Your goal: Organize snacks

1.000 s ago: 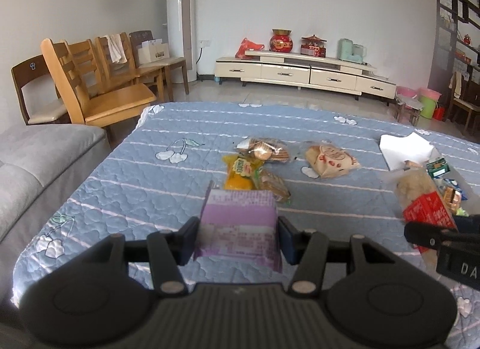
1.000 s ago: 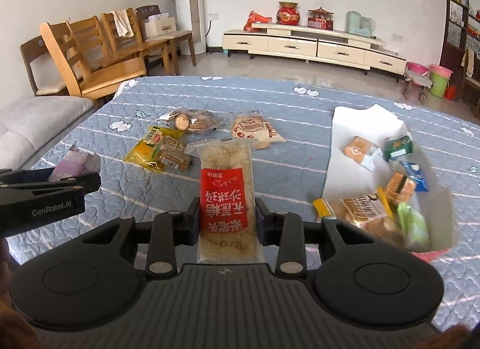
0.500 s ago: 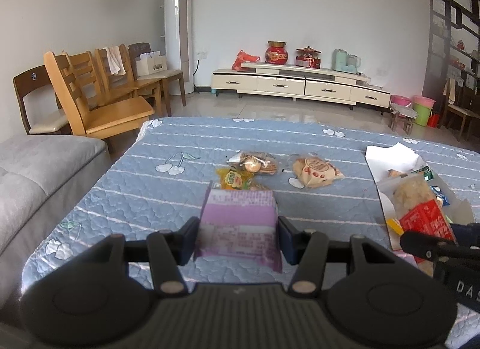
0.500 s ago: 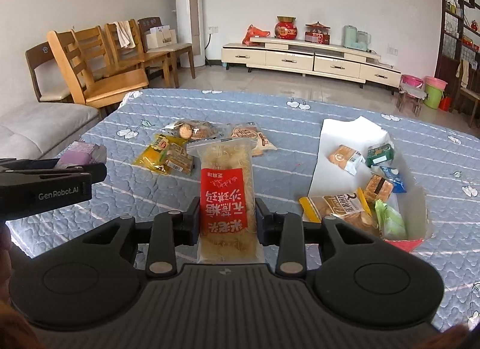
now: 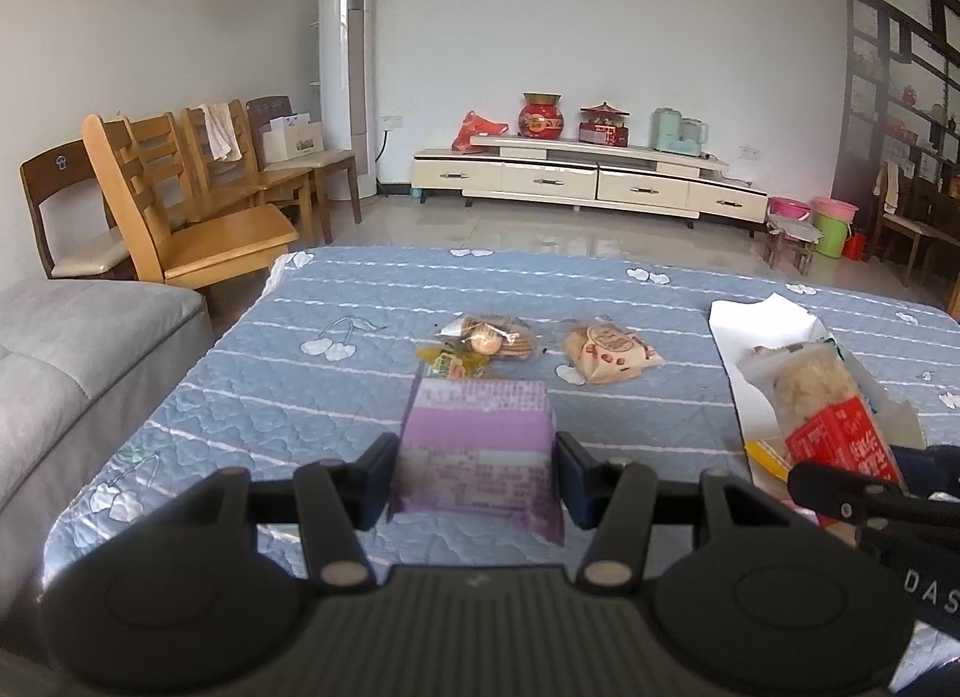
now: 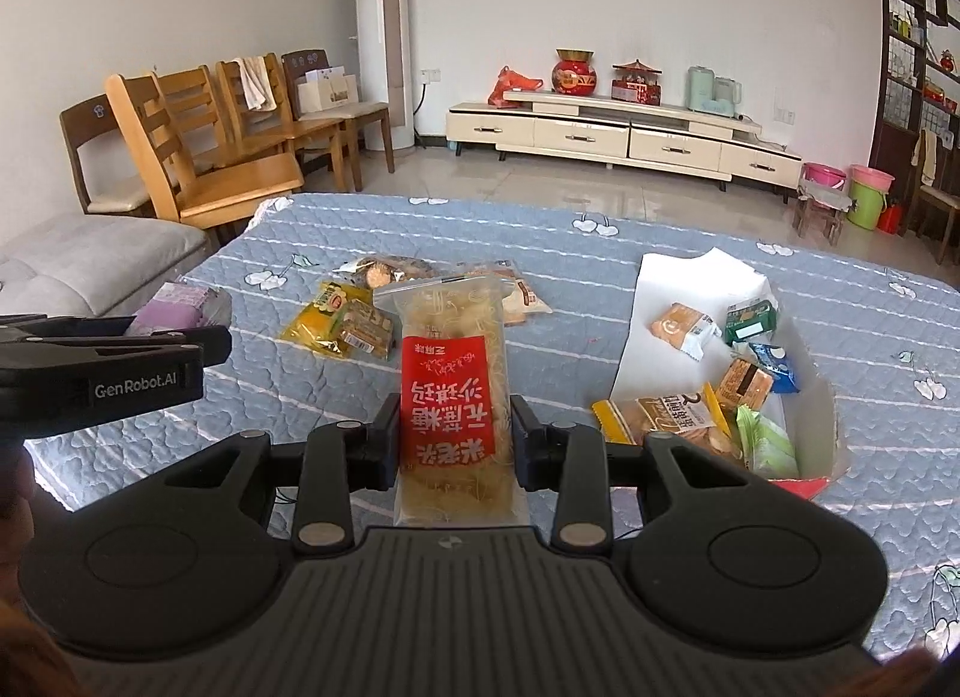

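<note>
Above the quilted bench (image 6: 600, 253), my left claw (image 5: 474, 472) pinches a purple packet (image 5: 474, 445); my right claw (image 6: 454, 445) grips a red-labelled snack bag (image 6: 450, 373).

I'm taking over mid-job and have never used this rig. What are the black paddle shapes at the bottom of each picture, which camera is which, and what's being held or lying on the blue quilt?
The black shapes are handheld two-finger grippers; a person carries one in each hand. Each has a fisheye camera looking forward along its fingers, so one picture comes from the left gripper, the other from the right.

The left gripper is closed on a purple snack packet. The right gripper is closed on a long clear packet with a red label. Each gripper also shows at the edge of the other's view.

On the blue quilt lie loose snacks: a yellow packet, a clear bag of round biscuits and a beige wrapped pastry. To the right stands an open white box already holding several small snack packets.
</note>
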The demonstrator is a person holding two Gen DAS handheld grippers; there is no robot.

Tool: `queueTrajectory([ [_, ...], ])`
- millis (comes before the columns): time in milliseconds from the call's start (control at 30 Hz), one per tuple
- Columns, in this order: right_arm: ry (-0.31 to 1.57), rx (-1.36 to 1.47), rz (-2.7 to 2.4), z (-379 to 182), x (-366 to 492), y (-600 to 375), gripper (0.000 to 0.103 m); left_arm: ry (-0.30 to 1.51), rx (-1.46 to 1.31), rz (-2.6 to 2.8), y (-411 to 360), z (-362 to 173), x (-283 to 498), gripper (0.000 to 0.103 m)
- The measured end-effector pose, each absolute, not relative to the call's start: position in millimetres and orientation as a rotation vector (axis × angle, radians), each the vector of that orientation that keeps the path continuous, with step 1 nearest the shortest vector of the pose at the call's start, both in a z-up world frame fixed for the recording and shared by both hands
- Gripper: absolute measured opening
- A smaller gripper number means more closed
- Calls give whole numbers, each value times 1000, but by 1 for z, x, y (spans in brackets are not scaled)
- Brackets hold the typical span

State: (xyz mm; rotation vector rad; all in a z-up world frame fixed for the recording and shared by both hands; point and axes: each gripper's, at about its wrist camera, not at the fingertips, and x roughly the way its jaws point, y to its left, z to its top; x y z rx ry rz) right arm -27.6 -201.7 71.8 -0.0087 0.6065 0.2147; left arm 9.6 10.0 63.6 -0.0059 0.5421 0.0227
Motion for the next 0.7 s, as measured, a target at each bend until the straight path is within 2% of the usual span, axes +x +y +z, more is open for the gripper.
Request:
queueTrajectory([
  [700, 590, -5, 190, 77, -42, -210, 43, 542, 30, -12, -6, 65, 6, 54],
])
